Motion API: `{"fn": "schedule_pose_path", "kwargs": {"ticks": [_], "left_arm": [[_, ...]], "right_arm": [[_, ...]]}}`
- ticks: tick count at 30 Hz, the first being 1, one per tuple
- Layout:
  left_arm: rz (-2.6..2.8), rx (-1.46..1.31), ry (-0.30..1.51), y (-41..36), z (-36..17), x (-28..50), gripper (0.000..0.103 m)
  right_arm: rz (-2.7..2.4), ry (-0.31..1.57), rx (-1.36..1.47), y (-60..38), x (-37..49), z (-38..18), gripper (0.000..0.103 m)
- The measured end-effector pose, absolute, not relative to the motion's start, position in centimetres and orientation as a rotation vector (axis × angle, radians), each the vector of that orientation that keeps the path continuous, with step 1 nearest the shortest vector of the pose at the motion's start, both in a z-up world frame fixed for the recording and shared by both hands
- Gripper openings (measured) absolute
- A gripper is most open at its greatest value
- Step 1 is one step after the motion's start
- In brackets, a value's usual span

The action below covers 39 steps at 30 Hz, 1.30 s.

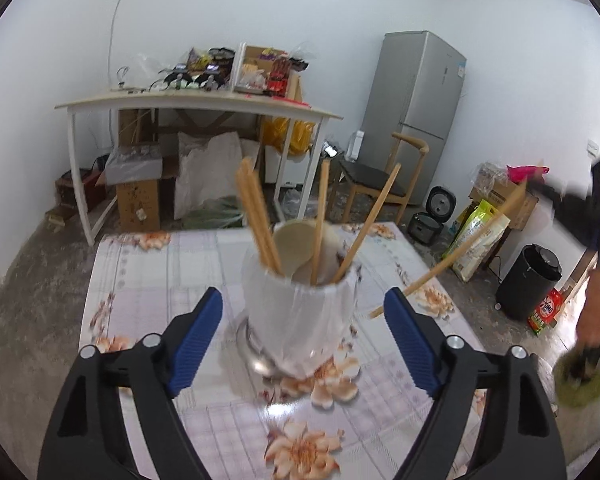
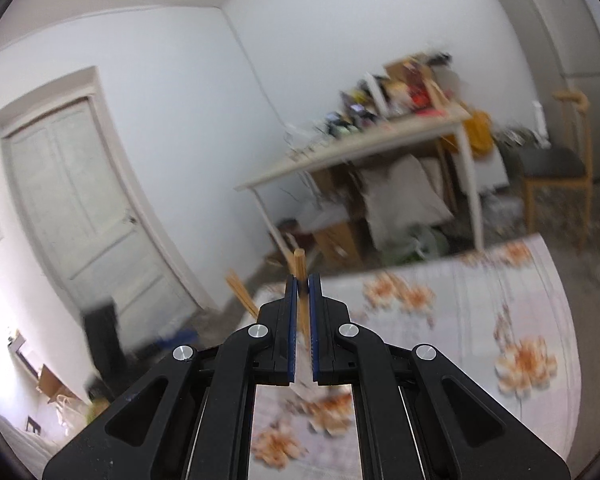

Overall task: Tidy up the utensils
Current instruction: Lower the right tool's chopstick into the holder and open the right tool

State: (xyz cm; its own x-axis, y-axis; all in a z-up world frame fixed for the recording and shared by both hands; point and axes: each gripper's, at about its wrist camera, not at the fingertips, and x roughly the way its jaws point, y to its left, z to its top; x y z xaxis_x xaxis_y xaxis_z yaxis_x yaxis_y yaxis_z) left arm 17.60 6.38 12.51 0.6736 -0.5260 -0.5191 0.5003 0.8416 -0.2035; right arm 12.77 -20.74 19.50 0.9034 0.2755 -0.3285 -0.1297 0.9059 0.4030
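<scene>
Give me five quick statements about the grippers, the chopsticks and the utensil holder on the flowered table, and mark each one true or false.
1. The left gripper stands open around the white utensil holder without touching it. True.
2. The right gripper is shut on a wooden chopstick. True.
3. The utensil holder is empty. False: several chopsticks and a pale spoon stand in it.
4. The holder lies on its side. False: it stands upright on the floral tablecloth.
5. The right gripper holds a metal fork. False: it holds a chopstick.
</scene>
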Motion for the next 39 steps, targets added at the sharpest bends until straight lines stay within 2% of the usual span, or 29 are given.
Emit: {"fn": "schedule_pose_path", "kwargs": {"ticks": [6, 13, 19, 35, 36, 39], "left_arm": [[-0.530, -0.068, 0.656, 8.4, 10.3, 15.9, 0.089], [-0.496, -0.080, 0.675, 9.4, 8.5, 14.7, 0.097], [-0.468, -0.067, 0.680, 10.0, 7.6, 14.2, 0.097], [-0.427, -0.135, 0.713, 12.5, 6.0, 15.0, 0.097], [-0.428, -0.135, 0.713, 12.5, 6.0, 14.9, 0.097], [-0.432, -0.131, 0.713, 12.2, 6.1, 14.8, 0.097]], "right_arm": [[0.302, 0.342, 0.350, -19.6, 14.5, 23.6, 0.004], [0.345, 0.328, 0.321, -17.6, 17.6, 25.6, 0.004], [0.328, 0.316, 0.268, -15.9, 20.7, 26.6, 0.004], [0.192, 0.556, 0.059, -11.3, 25.6, 17.8, 0.005], [0.191, 0.572, 0.051, -11.2, 25.6, 17.5, 0.007], [0.180, 0.583, 0.037, -11.0, 25.2, 17.3, 0.029]]}}
